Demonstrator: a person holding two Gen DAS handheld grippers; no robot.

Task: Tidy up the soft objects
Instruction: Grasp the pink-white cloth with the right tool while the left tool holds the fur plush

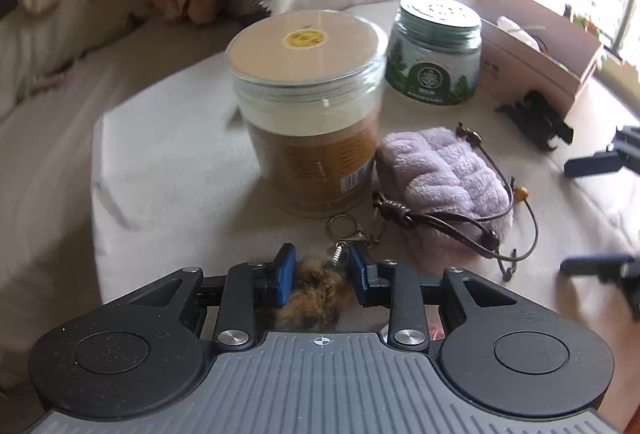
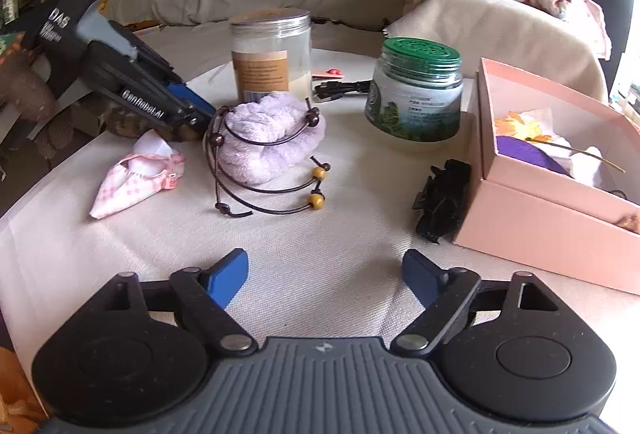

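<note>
My left gripper (image 1: 322,270) is shut on a brown furry keychain (image 1: 316,296), whose metal ring (image 1: 340,228) lies on the cloth just ahead. Right of it sits a lilac plush pouch (image 1: 440,174) with dark beaded cords (image 1: 448,224) draped over it. In the right wrist view the same pouch (image 2: 268,138) and cords (image 2: 276,190) lie mid-table, with the left gripper (image 2: 188,114) at their left edge. My right gripper (image 2: 324,280) stands open over bare cloth with nothing between its fingers. A pink gingham pouch (image 2: 136,178) lies to the left.
An open pink box (image 2: 552,194) with paper and purple felt inside stands at the right. A black hair clip (image 2: 444,198) lies beside it. Behind the pouch are a clear jar (image 2: 272,54), a green-lidded jar (image 2: 416,94) and a black cable (image 2: 340,90). Bedding is piled behind the table.
</note>
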